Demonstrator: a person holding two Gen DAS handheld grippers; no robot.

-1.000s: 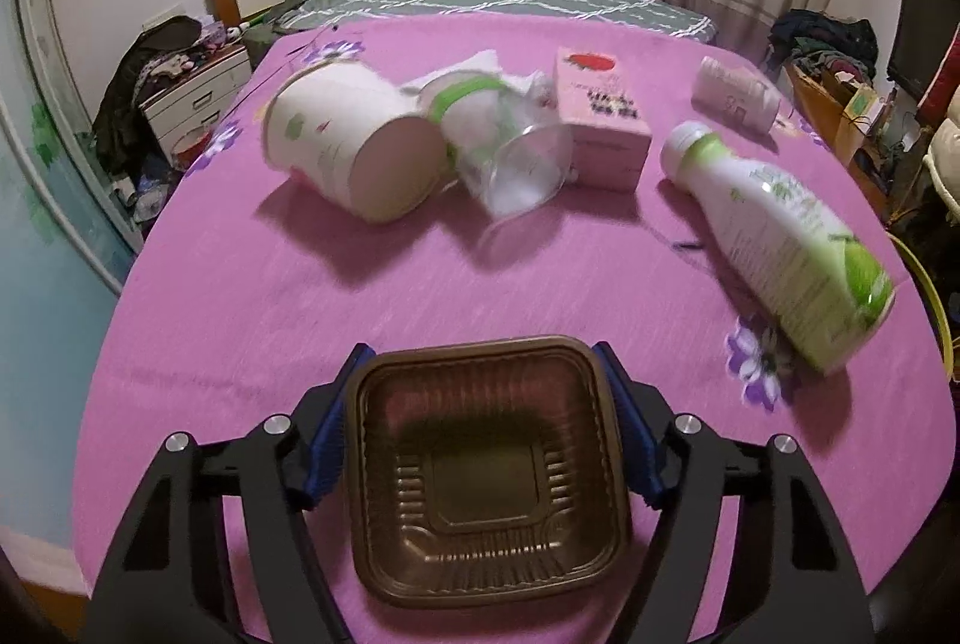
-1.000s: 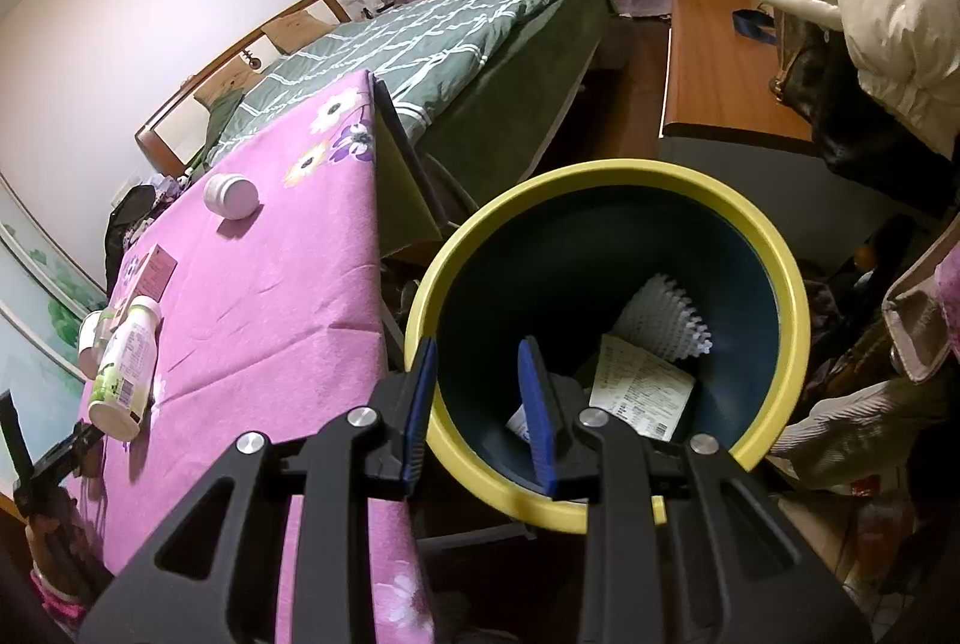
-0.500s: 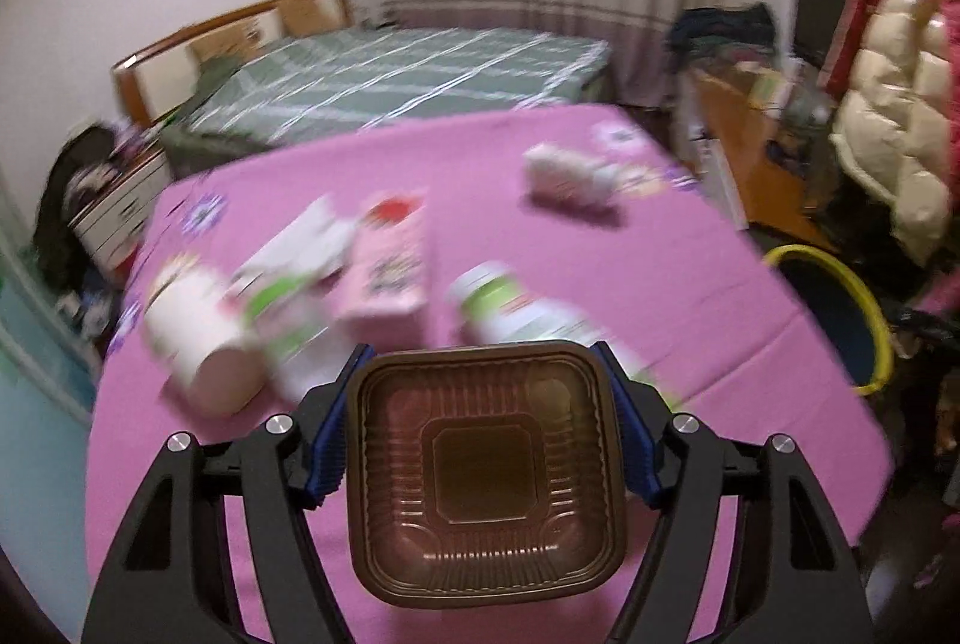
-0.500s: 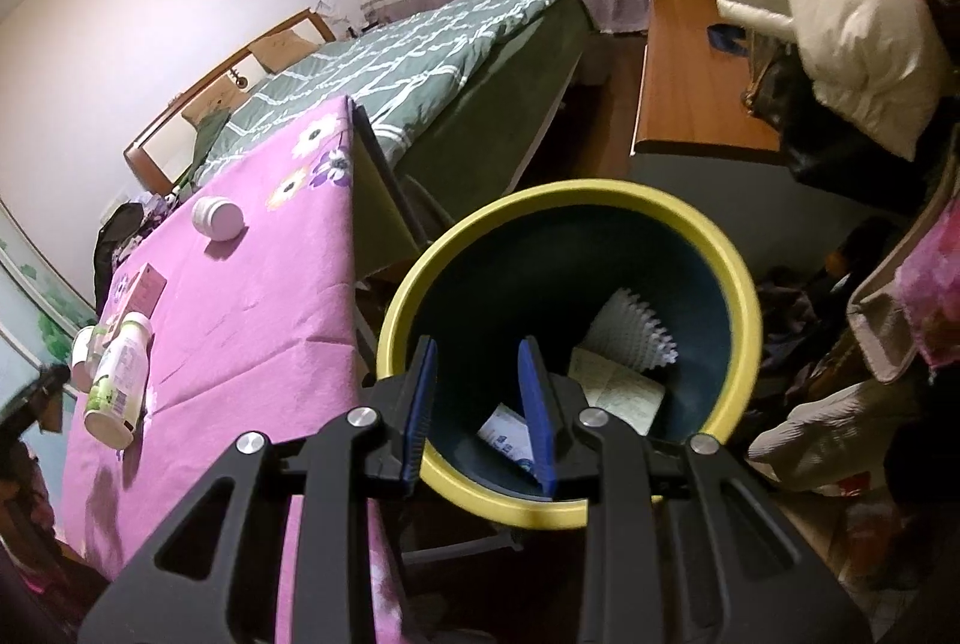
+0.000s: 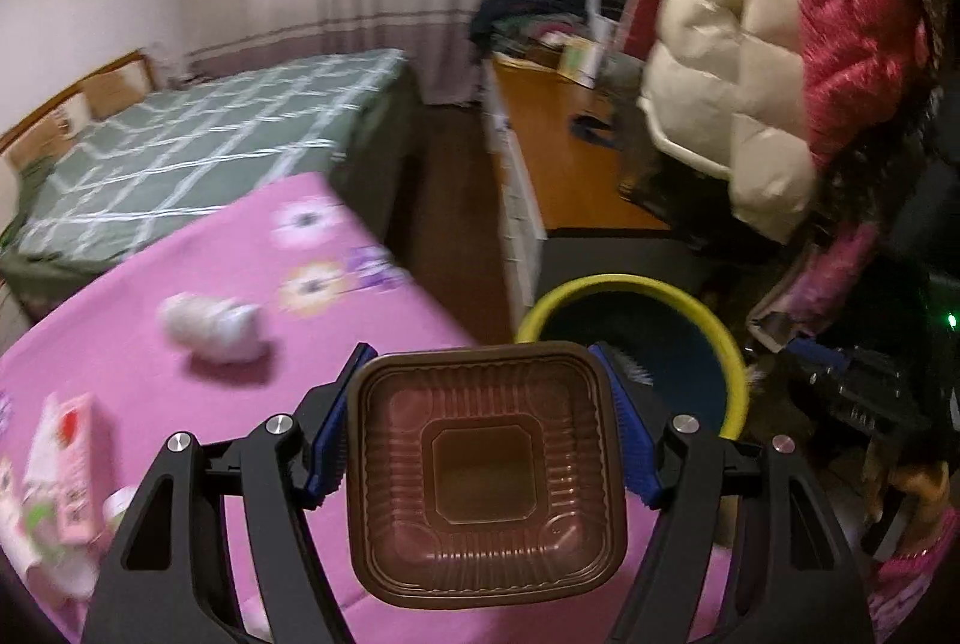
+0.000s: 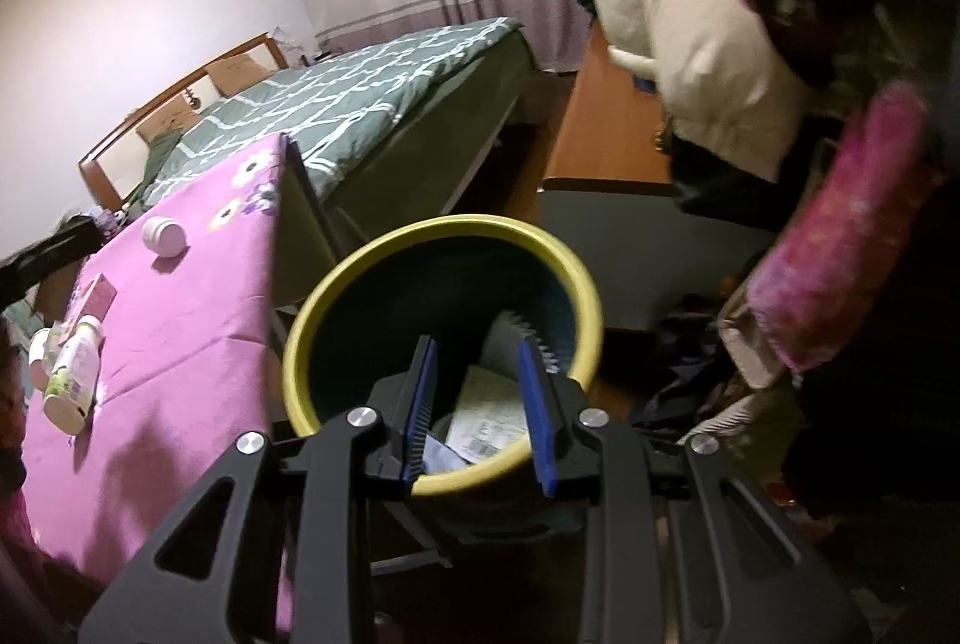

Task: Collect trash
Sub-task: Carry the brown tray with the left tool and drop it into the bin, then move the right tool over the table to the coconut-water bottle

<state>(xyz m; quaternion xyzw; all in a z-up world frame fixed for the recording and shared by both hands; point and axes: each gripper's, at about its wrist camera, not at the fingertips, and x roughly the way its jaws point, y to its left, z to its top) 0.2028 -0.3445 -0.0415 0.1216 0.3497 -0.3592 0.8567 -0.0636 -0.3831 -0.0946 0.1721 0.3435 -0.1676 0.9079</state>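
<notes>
Squarely ribbed brown plastic tray (image 5: 486,476) fills left gripper (image 5: 483,431)

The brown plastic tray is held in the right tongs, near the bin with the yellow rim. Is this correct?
Not quite. The brown plastic tray is held in the left tongs, as the left wrist view shows; the right tongs hold nothing. It is indeed near the bin with the yellow rim.

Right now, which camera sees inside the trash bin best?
The right wrist view: it looks down into the yellow-rimmed bin, showing papers at the bottom. The left wrist view shows only its rim, partly behind the brown tray.
</notes>
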